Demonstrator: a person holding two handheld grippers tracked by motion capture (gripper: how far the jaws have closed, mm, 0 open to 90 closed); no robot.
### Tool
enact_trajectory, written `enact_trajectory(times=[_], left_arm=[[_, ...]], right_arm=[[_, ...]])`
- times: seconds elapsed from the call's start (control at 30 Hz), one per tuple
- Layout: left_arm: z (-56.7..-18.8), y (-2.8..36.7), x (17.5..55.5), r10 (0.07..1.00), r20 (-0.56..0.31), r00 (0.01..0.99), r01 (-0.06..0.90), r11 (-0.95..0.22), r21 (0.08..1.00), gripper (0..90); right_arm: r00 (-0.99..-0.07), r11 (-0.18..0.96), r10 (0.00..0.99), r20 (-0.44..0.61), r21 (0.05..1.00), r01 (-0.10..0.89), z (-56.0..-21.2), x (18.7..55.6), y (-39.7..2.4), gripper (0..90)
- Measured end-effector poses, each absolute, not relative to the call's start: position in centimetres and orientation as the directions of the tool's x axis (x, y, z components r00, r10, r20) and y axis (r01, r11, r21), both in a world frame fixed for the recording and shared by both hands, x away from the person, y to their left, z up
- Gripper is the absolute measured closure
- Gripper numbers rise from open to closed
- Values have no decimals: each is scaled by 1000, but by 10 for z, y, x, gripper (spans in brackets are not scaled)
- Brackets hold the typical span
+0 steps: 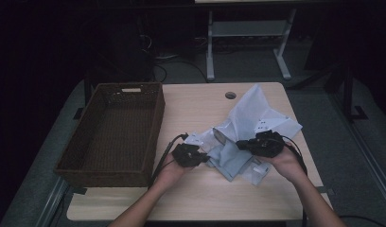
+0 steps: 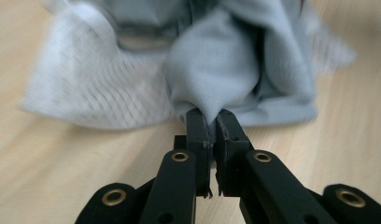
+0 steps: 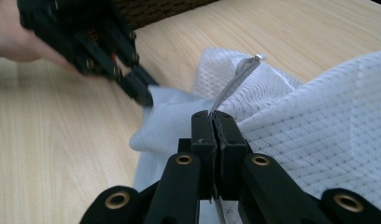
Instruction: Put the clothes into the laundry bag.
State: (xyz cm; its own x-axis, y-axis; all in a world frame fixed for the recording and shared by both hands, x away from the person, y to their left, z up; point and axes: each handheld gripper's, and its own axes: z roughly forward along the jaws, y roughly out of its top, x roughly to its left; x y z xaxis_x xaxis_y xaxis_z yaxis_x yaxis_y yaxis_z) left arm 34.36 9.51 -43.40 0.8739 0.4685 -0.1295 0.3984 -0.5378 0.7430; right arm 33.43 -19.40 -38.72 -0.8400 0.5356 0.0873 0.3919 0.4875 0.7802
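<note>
A pale grey-blue garment [image 1: 257,118] with white mesh lining lies crumpled on the right half of the wooden table [image 1: 196,198]. My left gripper [image 1: 207,160] is at the garment's left edge. In the left gripper view the left gripper [image 2: 213,119] is shut on a bunched fold of grey cloth [image 2: 216,60]. My right gripper [image 1: 238,143] sits over the garment's middle. In the right gripper view the right gripper [image 3: 212,116] is shut on a thin grey strip at the edge of the mesh [image 3: 319,121], with the left gripper [image 3: 144,95] pinching cloth just beyond.
A dark woven basket [image 1: 155,123] stands empty on the table's left half, close to the left hand. A round cable hole [image 1: 230,95] is near the far edge. Bare tabletop lies in front of both hands. A white desk frame [image 1: 210,47] stands beyond the table.
</note>
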Motion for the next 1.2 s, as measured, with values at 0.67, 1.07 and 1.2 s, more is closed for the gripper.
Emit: enact_trajectory(times=[0.67, 1.07, 1.2], left_arm=[[-410, 36, 363, 454, -45, 890, 315, -540, 780, 854], [-455, 22, 389, 529, -95, 843, 420, -539, 730, 829], [-440, 39, 387, 544, -90, 834, 425, -531, 733, 724]], right_arm=[[-868, 470, 493, 54, 823, 319, -363, 321, -186, 872], [-852, 446, 519, 62, 831, 332, -362, 324, -200, 873], [-848, 442, 525, 68, 830, 340, -363, 326, -201, 872]])
